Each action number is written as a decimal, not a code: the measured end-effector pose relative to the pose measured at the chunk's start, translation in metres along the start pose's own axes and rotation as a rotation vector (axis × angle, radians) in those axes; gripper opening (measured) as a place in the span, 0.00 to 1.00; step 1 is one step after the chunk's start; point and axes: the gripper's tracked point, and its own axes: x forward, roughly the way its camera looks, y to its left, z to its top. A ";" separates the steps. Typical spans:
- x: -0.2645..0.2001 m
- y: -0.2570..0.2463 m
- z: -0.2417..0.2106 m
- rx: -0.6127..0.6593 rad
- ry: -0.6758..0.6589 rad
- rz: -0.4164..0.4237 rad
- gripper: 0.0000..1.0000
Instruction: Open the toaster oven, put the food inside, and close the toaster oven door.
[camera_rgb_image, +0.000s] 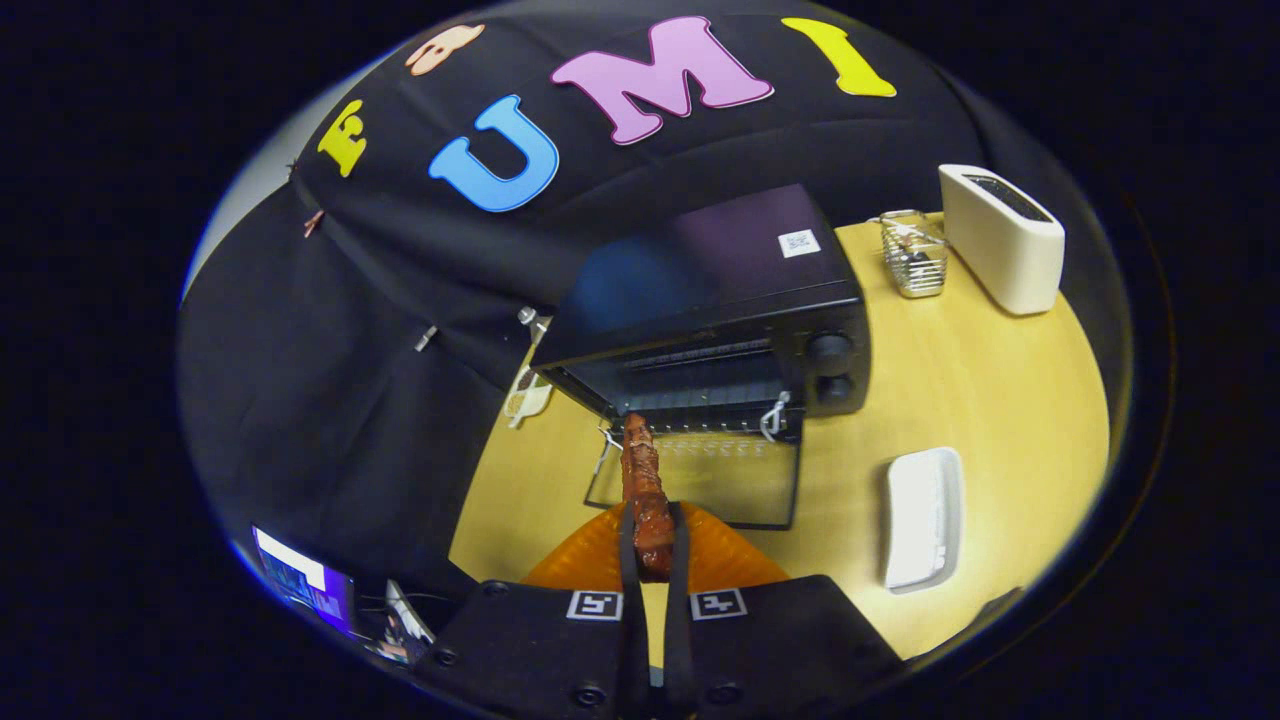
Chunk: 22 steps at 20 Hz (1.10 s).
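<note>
Gripper sits low over the wooden table, fingers drawn in close, both pressing on the near end of a long reddish-brown piece of food. The piece looks glazed, like a strip of cooked meat; exactly what it is cannot be told. It runs straight ahead out from between the fingers, far end reaching toward the toaster oven.

Toaster oven: black, boxy, standing on the table just beyond the fingers, against the black cloth wall. Its glass door is dropped fully open and lies flat toward the gripper, the table showing through the pane. The cavity is dark, with a wire rack visible at the mouth. The tip of the food hangs at the front edge of the rack, over the hinge end of the door; whether it touches the rack cannot be told. Two round knobs sit on the oven's front, to the right of the opening.

Right of the open door, apart from it, a white oblong dish lies on the table. Farther back on the right: a small wire basket and just beside it a white slot toaster.
</note>
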 end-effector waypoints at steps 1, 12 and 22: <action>0.016 0.009 0.000 0.038 -0.012 0.024 0.10; 0.137 0.002 0.026 0.227 -0.171 -0.062 0.10; 0.171 -0.041 0.033 0.241 -0.158 -0.135 0.14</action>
